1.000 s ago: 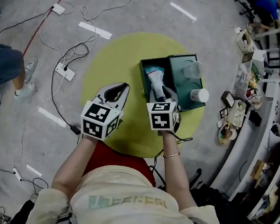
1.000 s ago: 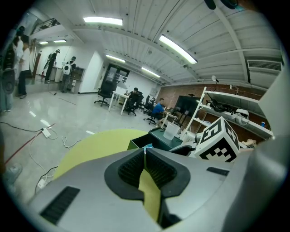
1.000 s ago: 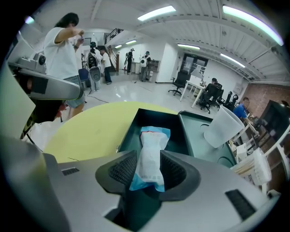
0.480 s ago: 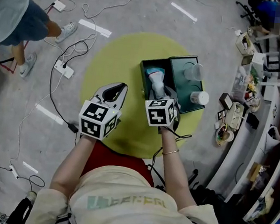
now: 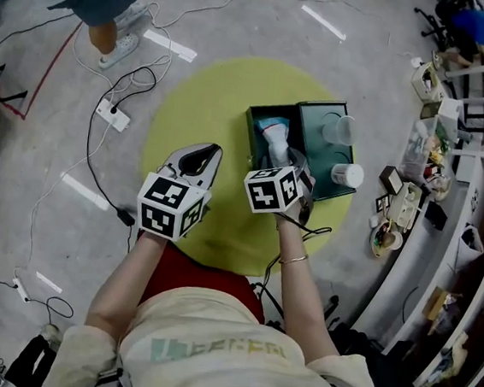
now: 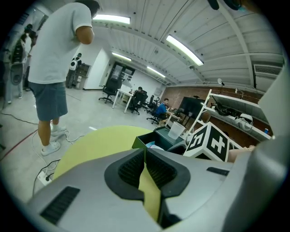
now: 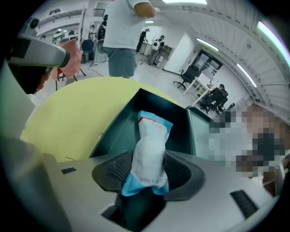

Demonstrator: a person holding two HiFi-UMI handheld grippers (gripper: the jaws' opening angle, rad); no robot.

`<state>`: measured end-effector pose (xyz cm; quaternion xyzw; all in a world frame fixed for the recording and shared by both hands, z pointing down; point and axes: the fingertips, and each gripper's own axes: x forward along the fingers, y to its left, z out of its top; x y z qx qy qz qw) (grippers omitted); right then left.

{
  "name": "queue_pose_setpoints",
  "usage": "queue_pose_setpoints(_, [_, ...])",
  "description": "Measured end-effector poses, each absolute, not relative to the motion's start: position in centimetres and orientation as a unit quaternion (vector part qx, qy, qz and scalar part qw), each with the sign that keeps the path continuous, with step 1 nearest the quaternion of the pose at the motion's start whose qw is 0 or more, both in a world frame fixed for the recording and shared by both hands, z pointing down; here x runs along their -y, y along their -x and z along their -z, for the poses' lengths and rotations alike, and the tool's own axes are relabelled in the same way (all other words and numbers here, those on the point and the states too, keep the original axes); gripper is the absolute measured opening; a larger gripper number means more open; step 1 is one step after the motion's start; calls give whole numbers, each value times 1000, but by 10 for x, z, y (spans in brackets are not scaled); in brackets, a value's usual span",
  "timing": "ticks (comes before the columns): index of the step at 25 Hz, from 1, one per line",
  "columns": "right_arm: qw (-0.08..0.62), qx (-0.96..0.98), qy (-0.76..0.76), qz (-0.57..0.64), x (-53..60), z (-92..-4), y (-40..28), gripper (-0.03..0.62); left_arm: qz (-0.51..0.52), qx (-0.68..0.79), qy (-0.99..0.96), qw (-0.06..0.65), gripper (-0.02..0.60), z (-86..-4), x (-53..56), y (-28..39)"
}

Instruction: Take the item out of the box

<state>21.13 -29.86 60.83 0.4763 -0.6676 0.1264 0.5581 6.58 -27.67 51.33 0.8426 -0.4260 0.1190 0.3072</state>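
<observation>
A bystander in a white T-shirt and grey-blue shorts (image 6: 59,54) is seen standing at far left on the grey floor, where a white power strip (image 5: 112,116) and loose cables are strewn. A round yellow-green mat (image 5: 192,97) is spread at centre. Above its near side the left gripper (image 5: 202,151) is held with its jaws clenched together on nothing. Just to the right, the right gripper (image 5: 293,163) is pointed steeply down into an open dark green box (image 5: 252,138) set on the mat. Its jaws have just been opening and are spread either side of a white plastic pouch with blue ends (image 7: 149,145), which lies inside the box. The pads appear to flank the pouch rather than squeeze it. On the box's lid (image 5: 315,153), laid open at right, two translucent plastic cups (image 5: 337,128) are stood.
</observation>
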Motion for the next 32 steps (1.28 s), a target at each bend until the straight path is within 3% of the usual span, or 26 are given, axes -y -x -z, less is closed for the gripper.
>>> queue_pose_setpoints(23, [560, 670, -469, -131, 303, -614, -209, 204, -122, 415, -845, 316, 31, -517, 275, -71])
queue_pose_setpoints(32, [523, 682, -489, -148, 296, -606, -210, 198, -125, 417, -845, 311, 31, -513, 267, -66])
